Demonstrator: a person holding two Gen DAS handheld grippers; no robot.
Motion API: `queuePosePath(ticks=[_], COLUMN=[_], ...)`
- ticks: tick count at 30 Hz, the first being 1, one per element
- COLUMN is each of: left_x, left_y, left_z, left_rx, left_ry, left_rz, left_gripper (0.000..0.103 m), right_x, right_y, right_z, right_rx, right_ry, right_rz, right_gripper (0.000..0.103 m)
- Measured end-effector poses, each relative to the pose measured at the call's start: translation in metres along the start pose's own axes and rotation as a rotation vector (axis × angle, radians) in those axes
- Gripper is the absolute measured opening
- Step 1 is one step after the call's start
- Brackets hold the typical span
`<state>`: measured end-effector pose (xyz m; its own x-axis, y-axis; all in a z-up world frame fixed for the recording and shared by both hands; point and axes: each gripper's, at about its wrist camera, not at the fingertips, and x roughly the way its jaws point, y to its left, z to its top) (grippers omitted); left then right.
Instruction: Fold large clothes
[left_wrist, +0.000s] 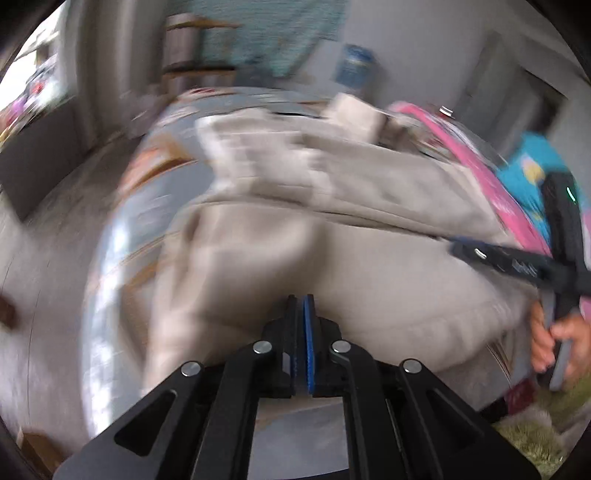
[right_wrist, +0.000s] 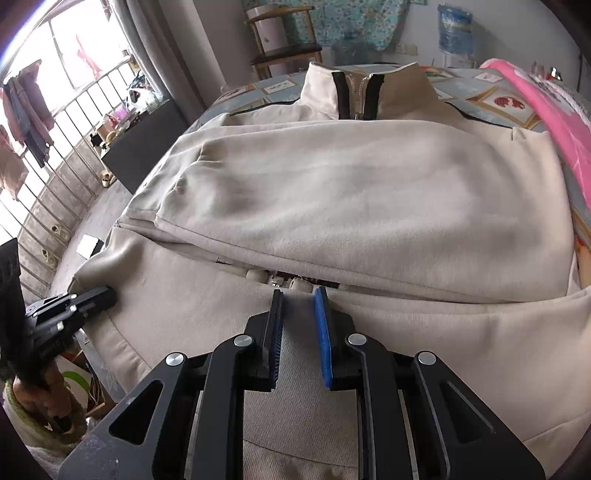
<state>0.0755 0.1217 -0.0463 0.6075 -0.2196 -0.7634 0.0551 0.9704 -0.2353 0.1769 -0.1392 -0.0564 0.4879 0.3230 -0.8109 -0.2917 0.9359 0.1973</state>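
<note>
The left claw (left_wrist: 303, 299) is clamped on the beige zip-up fleece jacket (right_wrist: 332, 192); the right claw (right_wrist: 299, 295) hangs apart above it.

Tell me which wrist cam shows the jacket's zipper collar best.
Right wrist. It is sharp, and the beige jacket's collar stands at the far edge with zipper teeth and dark trim visible. Left wrist is motion-blurred; the jacket is a pale smear and no zipper is discernible.

I count one beige zip-up jacket (right_wrist: 332, 192) spread on one desk (right_wrist: 491, 103). I hold two hand-held grippers, my left hand-held gripper (left_wrist: 301, 301) and my right hand-held gripper (right_wrist: 299, 295). One wooden chair (right_wrist: 284, 48) stands behind.
</note>
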Motion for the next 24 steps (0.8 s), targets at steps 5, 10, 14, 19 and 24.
queuePosePath(ticks=[5,10,14,19,24], left_x=[-0.016,-0.013,0.016,-0.001,-0.011], left_y=[0.018,-0.012,-0.009,0.021,0.021], left_z=[-0.005,0.009,0.019,0.008,0.011], left_rx=[-0.04,0.058,0.048,-0.02,0.014], left_ry=[-0.024,-0.051,-0.01,-0.048,-0.066], left_rz=[0.034,-0.013,0.073,0.158,0.241], left_gripper=[0.003,0.003,0.003,0.003,0.003], right_x=[-0.001,-0.001,-0.001,-0.001,-0.001], right_y=[-0.002,-0.002,-0.001,-0.002,-0.003], right_z=[0.0,0.0,0.0,-0.001,-0.001], right_rx=[-0.002,-0.009,-0.012,-0.01,-0.01], right_ry=[-0.001,-0.003,-0.004,-0.003,-0.004], right_rz=[0.009,0.006,0.007,0.013,0.022], right_gripper=[0.016,0.016,0.016,0.016,0.016])
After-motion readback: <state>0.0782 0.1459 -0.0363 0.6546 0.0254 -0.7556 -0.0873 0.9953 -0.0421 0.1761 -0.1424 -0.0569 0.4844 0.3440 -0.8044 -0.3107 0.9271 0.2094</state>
